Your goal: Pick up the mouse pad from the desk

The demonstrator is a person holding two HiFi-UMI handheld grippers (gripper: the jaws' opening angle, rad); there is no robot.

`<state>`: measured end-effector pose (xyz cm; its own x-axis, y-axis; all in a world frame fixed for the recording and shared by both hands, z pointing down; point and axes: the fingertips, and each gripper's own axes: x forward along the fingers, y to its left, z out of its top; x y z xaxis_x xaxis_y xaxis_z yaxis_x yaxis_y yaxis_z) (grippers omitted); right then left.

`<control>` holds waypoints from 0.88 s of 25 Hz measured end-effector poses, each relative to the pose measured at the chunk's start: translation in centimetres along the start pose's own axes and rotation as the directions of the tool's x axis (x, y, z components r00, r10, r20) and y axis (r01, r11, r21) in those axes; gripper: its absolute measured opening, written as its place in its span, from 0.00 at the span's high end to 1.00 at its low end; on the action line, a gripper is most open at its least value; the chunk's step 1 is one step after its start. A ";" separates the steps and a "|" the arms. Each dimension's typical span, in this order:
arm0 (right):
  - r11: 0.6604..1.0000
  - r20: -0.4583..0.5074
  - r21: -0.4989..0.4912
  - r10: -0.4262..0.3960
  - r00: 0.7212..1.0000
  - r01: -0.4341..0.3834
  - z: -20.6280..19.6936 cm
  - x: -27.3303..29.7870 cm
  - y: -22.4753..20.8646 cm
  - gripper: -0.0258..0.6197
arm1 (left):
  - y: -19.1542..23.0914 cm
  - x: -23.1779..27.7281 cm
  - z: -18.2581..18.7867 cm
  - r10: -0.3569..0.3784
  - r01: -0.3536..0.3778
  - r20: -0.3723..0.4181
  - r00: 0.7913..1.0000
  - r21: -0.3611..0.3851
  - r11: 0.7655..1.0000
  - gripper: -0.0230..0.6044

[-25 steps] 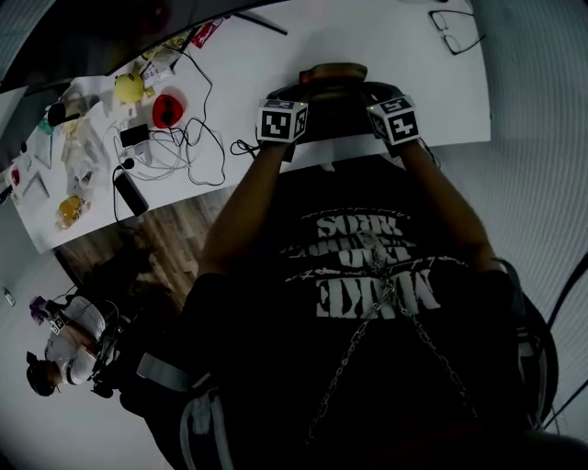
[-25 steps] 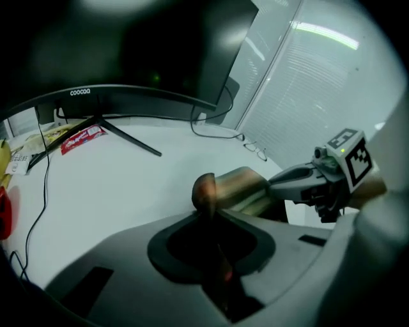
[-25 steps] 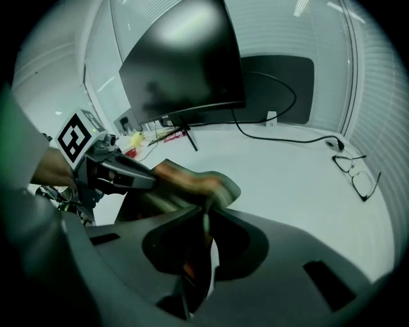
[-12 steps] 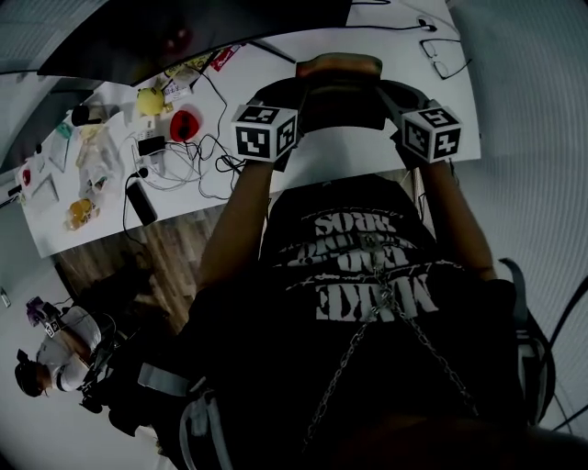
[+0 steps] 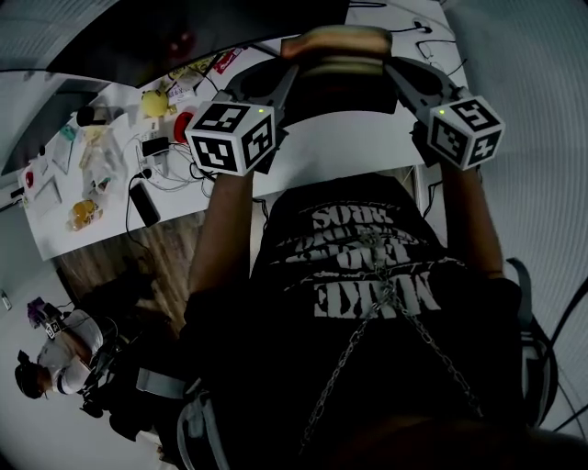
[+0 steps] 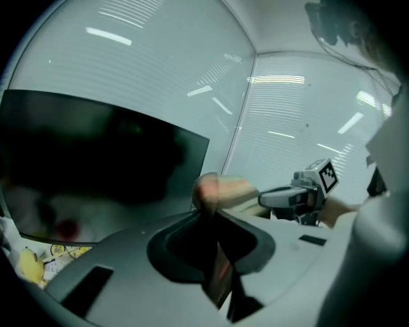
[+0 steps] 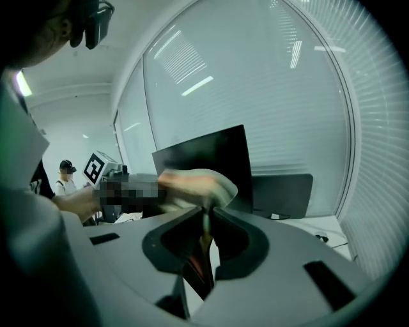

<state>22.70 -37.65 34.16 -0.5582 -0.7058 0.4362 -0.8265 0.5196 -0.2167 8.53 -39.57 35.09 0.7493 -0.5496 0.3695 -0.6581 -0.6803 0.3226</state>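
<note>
The mouse pad (image 5: pixel 336 84) is dark with a tan wrist rest (image 5: pixel 335 41) on its far end, and it hangs in the air above the white desk (image 5: pixel 367 147). My left gripper (image 5: pixel 283 81) is shut on its left edge and my right gripper (image 5: pixel 397 72) is shut on its right edge. In the left gripper view the thin pad edge (image 6: pixel 218 271) runs between the closed jaws of the left gripper (image 6: pixel 208 217), with the wrist rest (image 6: pixel 220 190) beyond. The right gripper view shows the right gripper (image 7: pixel 208 220) pinching the pad (image 7: pixel 199 258) the same way.
On the desk's left part lie tangled cables (image 5: pixel 197 161), a red object (image 5: pixel 186 124), a yellow object (image 5: pixel 154 103) and a black block (image 5: pixel 142 204). A dark monitor (image 5: pixel 184 27) stands at the back. Glasses (image 5: pixel 430 27) lie far right. Another person (image 5: pixel 50 367) is lower left.
Both grippers have risen together with the mouse pad, which has come up off the desk toward the head camera. The marker cubes look larger now.
</note>
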 end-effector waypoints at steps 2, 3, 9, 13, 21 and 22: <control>1.000 0.019 -0.007 0.010 1.000 -0.010 1.7 -0.8 0.6 0.89 | -0.5 -0.9 1.7 -0.011 0.010 0.021 1.000 0.010 1.000 0.86; 1.000 0.029 -0.011 0.017 0.999 -0.016 2.5 -1.2 0.8 0.89 | -0.7 -1.3 2.5 -0.013 0.012 0.031 0.999 0.017 1.000 0.86; 0.997 0.099 -0.069 0.027 0.995 -0.020 6.5 -4.7 2.3 0.89 | -3.6 -3.5 6.5 -0.022 0.015 0.091 0.996 0.078 0.997 0.86; 0.995 0.129 -0.097 0.029 0.991 -0.016 8.8 -6.9 3.1 0.89 | -5.1 -4.7 8.7 -0.033 0.022 0.129 0.991 0.087 0.996 0.86; 0.990 0.151 -0.139 0.035 0.988 -0.014 11.6 -8.4 4.4 0.89 | -6.0 -6.4 11.8 -0.051 0.028 0.170 0.984 0.134 0.991 0.86; 0.990 0.154 -0.144 0.036 0.987 -0.014 11.9 -8.6 4.5 0.89 | -6.2 -6.6 12.2 -0.053 0.029 0.173 0.984 0.142 0.989 0.86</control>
<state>22.93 -34.98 19.02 -0.5921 -0.7523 0.2888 -0.7997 0.5929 -0.0949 8.58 -37.69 20.07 0.7848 -0.5880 0.1956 -0.6191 -0.7578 0.2060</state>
